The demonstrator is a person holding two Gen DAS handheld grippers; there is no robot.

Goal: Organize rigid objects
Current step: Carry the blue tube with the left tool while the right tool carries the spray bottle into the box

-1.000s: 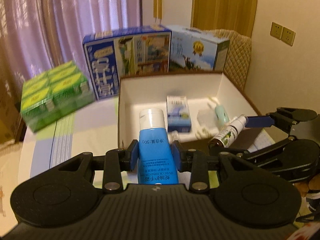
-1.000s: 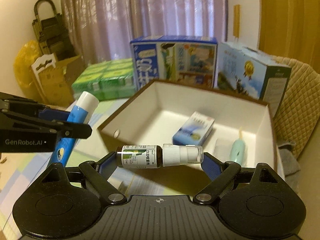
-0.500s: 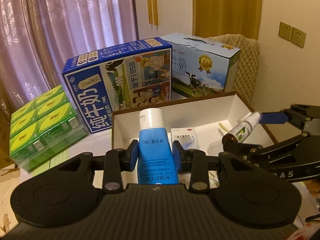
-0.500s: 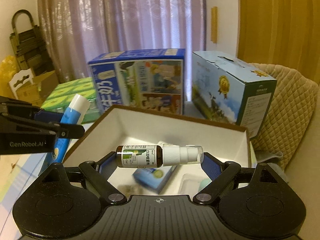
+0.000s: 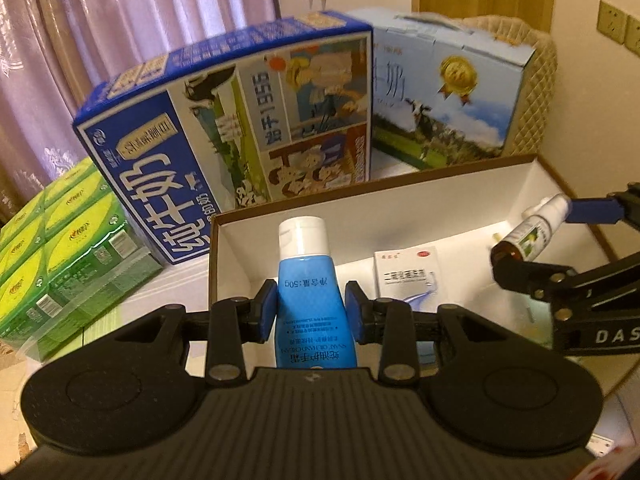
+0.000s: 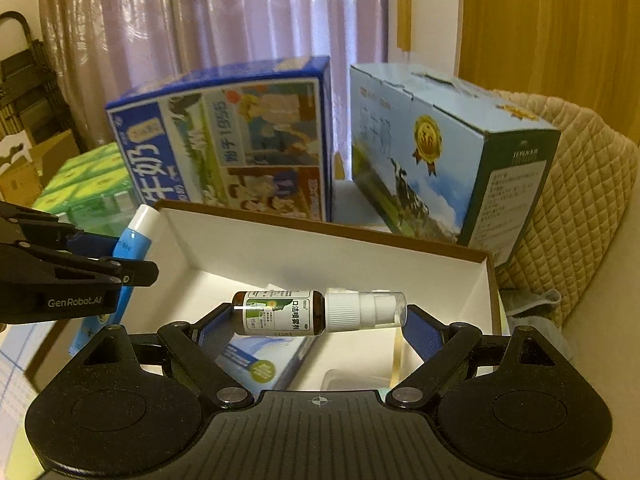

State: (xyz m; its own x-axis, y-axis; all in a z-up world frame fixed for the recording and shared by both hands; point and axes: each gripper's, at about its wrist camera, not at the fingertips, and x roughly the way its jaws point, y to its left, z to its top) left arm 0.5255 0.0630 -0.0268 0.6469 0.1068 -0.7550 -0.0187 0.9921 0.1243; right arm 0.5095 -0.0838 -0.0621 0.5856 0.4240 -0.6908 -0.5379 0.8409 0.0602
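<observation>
Curtains behind, both grippers hang over the white box: left gripper clamps the blue tube, right gripper pinches the spray bottle end to end at three o'clock, where it could pivot loose.

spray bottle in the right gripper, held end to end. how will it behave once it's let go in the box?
The spray bottle is round, so lying sideways it will probably roll on the white box floor. The right gripper clamps only base and clear cap, so it may pivot or slip. The brown body looks like glass: release low.
</observation>
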